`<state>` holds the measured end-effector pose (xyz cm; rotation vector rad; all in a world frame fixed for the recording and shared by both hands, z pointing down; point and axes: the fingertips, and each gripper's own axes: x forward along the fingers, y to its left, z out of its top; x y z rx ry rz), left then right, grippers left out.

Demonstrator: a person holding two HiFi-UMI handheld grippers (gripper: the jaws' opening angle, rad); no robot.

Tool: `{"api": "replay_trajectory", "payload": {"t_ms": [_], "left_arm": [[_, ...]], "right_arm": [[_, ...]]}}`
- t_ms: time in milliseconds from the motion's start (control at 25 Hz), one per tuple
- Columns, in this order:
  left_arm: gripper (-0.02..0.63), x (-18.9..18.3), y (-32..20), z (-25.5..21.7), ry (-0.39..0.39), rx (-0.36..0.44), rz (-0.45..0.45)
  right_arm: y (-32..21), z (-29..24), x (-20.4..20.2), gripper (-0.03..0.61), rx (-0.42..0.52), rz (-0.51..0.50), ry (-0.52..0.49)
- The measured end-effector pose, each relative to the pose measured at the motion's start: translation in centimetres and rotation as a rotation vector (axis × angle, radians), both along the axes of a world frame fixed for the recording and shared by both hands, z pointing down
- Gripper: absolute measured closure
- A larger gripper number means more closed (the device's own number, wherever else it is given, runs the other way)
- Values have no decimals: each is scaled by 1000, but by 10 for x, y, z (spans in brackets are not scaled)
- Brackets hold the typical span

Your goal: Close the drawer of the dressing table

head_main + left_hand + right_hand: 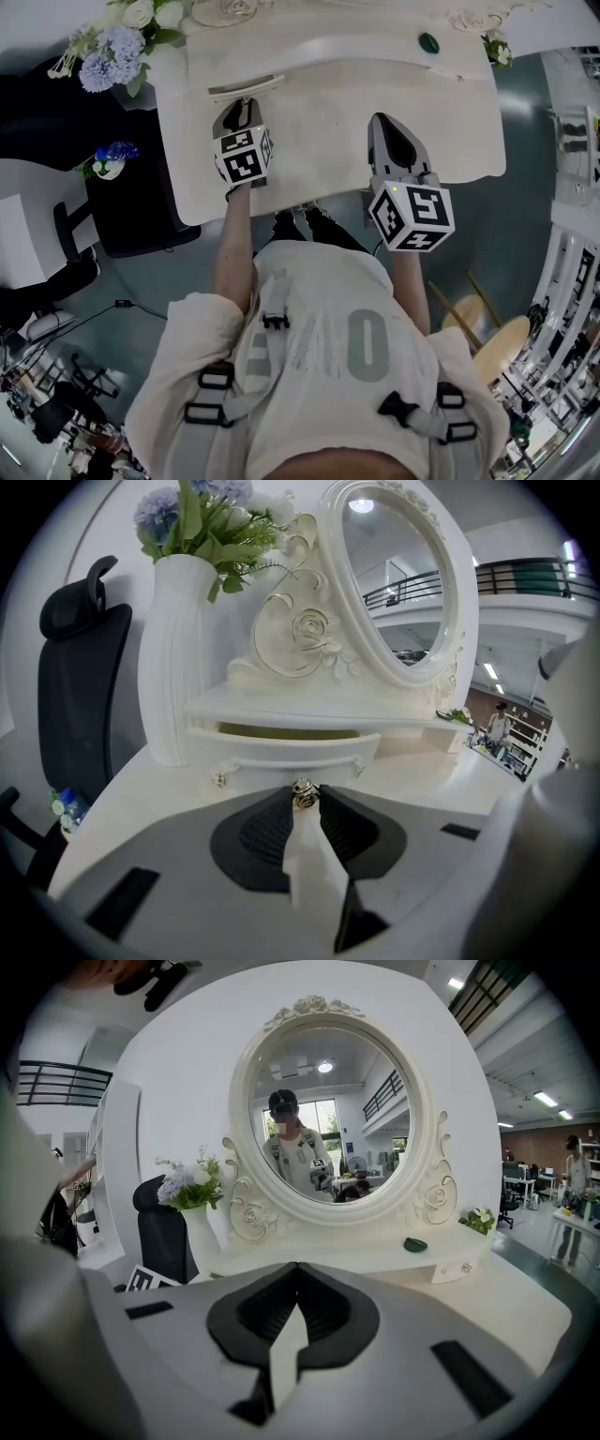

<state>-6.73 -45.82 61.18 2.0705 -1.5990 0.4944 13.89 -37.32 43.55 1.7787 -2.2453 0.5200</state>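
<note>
While the drawer (281, 746) stands slightly pulled out beneath the mirror (398, 583), the left gripper (305, 799) pinches its small gold knob (303, 790); the right gripper (296, 1267) hovers over the tabletop (455, 122), jaws pressed together on nothing.

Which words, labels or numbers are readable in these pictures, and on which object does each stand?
"ONE": probably, in large pale letters seen upside down and partly under a strap, on the person's shirt in the head view.
The marker cubes carry only black-and-white square patterns, no letters.
Nothing else can be read.
</note>
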Motion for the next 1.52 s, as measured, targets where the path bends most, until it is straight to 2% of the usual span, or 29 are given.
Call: {"api": "replay_trajectory", "payload": {"t_ms": [840,1360,1520], "left_arm": [[514,-4,-37,0,-36,32,2],[512,-6,-40,0,-6,30,14],[509,-6,-38,-3,-39,40,3]], "right_arm": [[-10,7,8,571,-18,26,14],[-16,2,-1,571,-2,2,3],[-15,-3,-4,571,18,-11,-1]]}}
